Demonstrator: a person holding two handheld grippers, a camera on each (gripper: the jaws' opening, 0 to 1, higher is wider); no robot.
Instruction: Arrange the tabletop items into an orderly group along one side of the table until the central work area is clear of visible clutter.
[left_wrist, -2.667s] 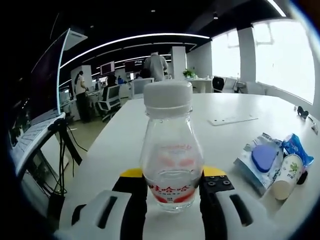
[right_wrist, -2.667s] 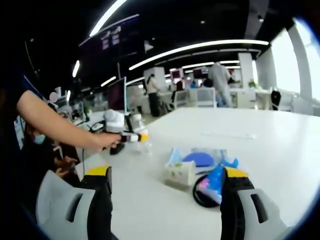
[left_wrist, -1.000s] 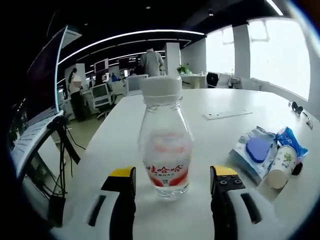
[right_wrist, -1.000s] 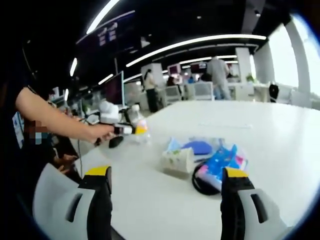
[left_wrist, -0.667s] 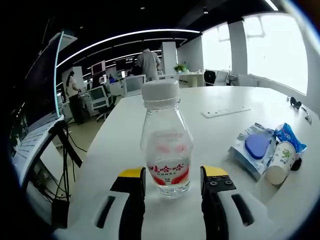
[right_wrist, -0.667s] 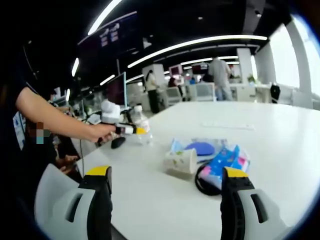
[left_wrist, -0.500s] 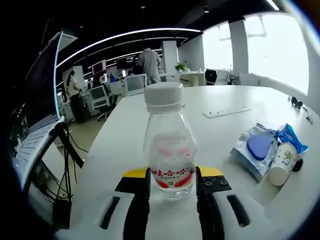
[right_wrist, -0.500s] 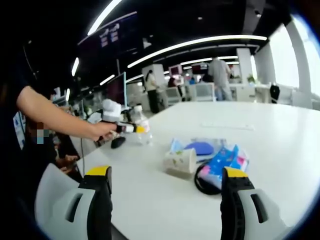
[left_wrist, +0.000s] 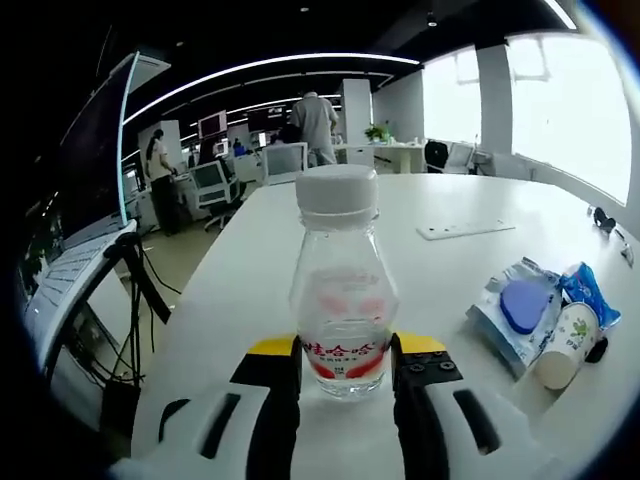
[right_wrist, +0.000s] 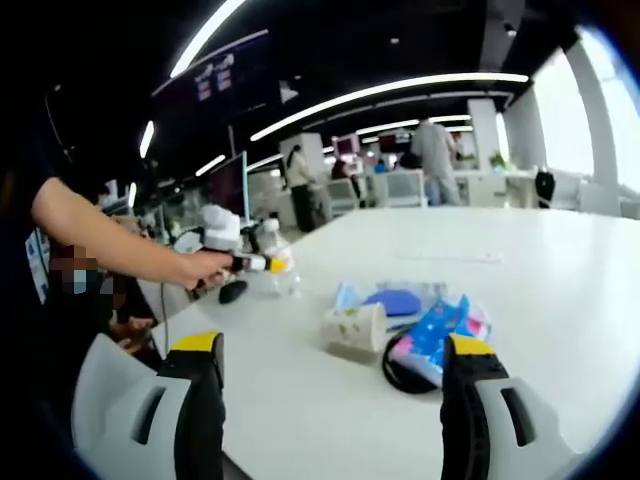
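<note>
At the bottom centre of the left gripper view, the left gripper has its two black, yellow-tipped jaws pressed against the base of a clear plastic bottle with a white cap and red label. The bottle stands upright on the white table, filling the middle of the frame. It sits near the table's edge, which runs down the left of the frame.

At the right edge of the same view, well apart from the bottle, lies a small cluster: a white paper cup on its side, a clear packet with a blue oval inside, and a blue wrapper. Further back, a thin white strip lies flat on the table.

In the right gripper view, the right gripper rises from the bottom of the frame with its jaws wide apart and nothing between them. Just beyond them sits the same cluster: cup, packet, wrapper, and a black round object half under the wrapper. At middle left, a person's hand holds the other gripper against the bottle.

The step in hand appears to be gripping the bottle to move it. The next move likely calls for lifting it straight and keeping it upright, then setting it beside the cluster so the items form one group.
</note>
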